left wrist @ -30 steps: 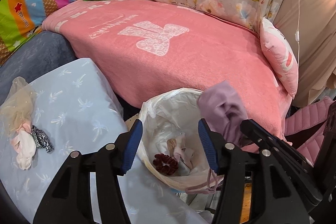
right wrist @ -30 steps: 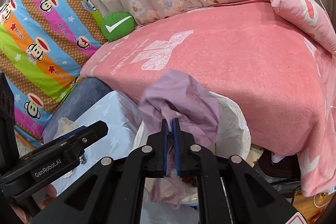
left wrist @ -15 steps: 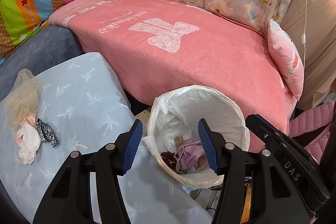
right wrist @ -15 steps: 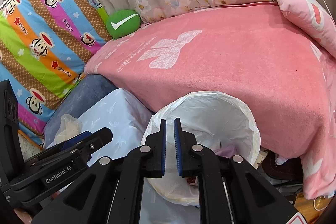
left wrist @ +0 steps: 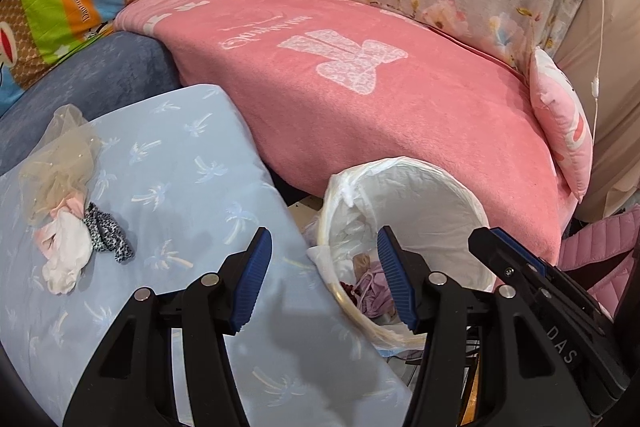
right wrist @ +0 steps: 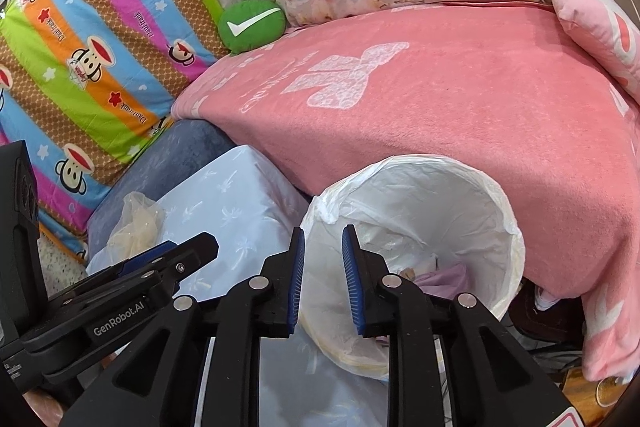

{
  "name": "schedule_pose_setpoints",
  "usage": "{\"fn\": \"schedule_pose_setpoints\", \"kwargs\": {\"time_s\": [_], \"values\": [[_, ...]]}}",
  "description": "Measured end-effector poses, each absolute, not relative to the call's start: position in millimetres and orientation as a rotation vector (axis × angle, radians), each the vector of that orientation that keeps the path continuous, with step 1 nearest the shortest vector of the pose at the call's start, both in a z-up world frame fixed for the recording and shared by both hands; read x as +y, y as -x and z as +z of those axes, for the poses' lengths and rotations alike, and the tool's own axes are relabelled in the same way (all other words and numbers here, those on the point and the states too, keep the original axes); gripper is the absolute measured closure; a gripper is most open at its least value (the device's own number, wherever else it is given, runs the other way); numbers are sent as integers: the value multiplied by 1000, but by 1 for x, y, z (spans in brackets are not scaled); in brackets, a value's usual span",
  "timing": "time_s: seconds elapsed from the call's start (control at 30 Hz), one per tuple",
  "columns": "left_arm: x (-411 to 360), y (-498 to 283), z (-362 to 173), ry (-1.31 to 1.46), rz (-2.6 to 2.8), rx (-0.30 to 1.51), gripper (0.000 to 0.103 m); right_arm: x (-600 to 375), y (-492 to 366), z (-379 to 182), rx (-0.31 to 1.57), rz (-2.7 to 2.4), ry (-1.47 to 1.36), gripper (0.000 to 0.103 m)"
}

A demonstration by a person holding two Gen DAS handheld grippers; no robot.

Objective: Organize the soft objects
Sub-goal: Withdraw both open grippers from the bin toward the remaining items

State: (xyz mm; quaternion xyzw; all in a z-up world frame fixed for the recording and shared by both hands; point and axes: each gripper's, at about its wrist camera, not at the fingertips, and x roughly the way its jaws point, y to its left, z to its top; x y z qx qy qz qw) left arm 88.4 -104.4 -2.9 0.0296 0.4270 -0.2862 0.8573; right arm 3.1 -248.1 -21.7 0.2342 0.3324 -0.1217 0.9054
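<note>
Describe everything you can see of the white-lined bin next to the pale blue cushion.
The bin is round and open-topped, lined with a thin, crinkled white plastic bag folded over its rim. It appears to stand upright on the floor, wedged between the pale blue cushion and the pink blanket. Inside lie a lilac cloth, a dark red scrunchie and a beige piece. Neither gripper touches it.

The right tool [right wrist: 322, 279], jaws parted and empty, hangs over the lined bin [right wrist: 500, 211].
</note>
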Motion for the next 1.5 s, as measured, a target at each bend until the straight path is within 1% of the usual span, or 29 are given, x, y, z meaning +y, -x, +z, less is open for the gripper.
{"fn": "schedule_pose_setpoints", "kwargs": {"time_s": [0.43, 0.6, 0.8, 0.9, 1.03, 1.17, 1.27, 1.5], "values": [[-65, -100, -13, -24, -523, 914, 50, -208, -23, -30, 737, -180, -434, 81], [-49, -104, -16, -4, -497, 920, 50, -194, -29, -31, 750, -160, -414, 77], [-31, -109, -20, 10, -463, 923, 50, -176, -39, -33, 768, -132, -392, 77], [-21, -112, -22, 27, -444, 928, 46, -166, -44, -34, 777, -116, -380, 76], [-6, -115, -24, 39, -417, 925, 41, -153, -51, -36, 789, -96, -363, 72], [12, -121, -28, 61, -381, 934, 37, -138, -59, -39, 805, -71, -345, 71], [27, -125, -32, 83, -353, 943, 35, -127, -64, -41, 816, -55, -331, 70], [58, -133, -42, 118, -297, 962, 34, -104, -78, -46, 842, -21, -303, 69]]}}
